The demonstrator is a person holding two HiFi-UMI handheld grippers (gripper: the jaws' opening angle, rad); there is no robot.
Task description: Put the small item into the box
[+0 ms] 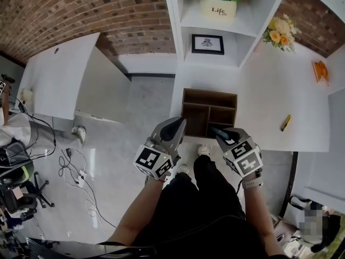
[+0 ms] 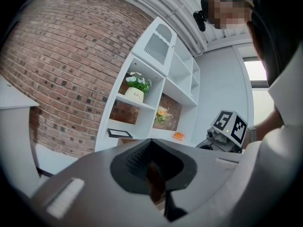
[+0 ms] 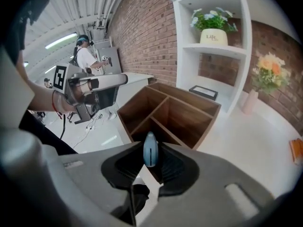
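Observation:
A dark wooden box [image 1: 209, 97] with open compartments stands at the near edge of the white table [image 1: 280, 96]. In the right gripper view, my right gripper [image 3: 150, 157] is shut on a small light-blue item [image 3: 150, 149], which stands upright between the pads. It hovers just short of the box [image 3: 189, 97]. In the head view both grippers hang side by side before the box, the right gripper [image 1: 220, 131] nearer to it. My left gripper [image 1: 179, 124] is shut with nothing in it, and its pads [image 2: 137, 157] show only a thin slit between them.
White shelving behind the box holds a flower pot [image 1: 218, 7] and a framed picture [image 1: 207, 43]. A flower vase [image 1: 279, 32], a yellow item [image 1: 285, 123] and an orange item [image 1: 320, 70] lie on the table. Cables [image 1: 75, 171] lie on the floor at left. Another person [image 3: 87, 56] stands far off.

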